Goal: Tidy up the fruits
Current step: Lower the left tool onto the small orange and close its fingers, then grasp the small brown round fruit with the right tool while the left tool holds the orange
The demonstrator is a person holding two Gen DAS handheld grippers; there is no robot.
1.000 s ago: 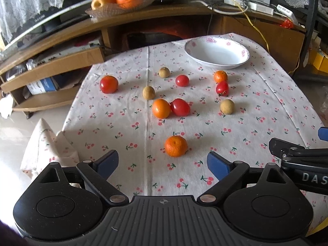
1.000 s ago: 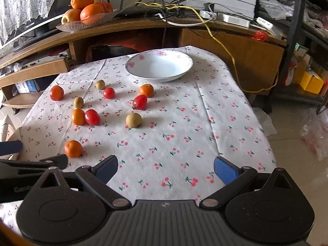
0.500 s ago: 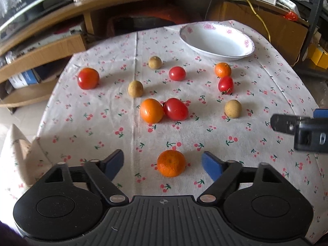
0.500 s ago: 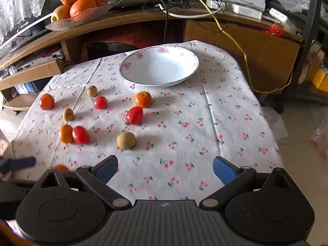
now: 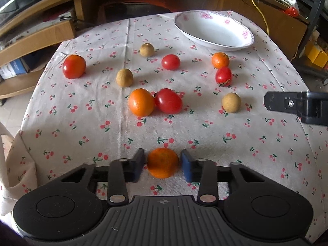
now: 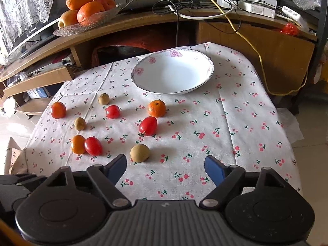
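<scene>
A lived-in home, likely a sitting room: a counter under a cherry-print cloth (image 6: 235, 123), a curved wooden TV stand (image 6: 143, 26) behind it carrying a glass fruit dish (image 6: 86, 24), a television (image 6: 30, 30) draped with lace, tangled cables (image 6: 184, 6) and power strips (image 6: 256, 8).

Left claw (image 5: 163, 164) nearly closed; right claw (image 6: 165, 169) wide apart.

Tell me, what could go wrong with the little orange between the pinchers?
The small round orange tangerine sits between the left gripper fingers. A hard or off-centre squeeze could pop it out and send it rolling off the cherry-print tablecloth. The white flowered bowl is far across, so a loose grip could drop it on the way.
</scene>
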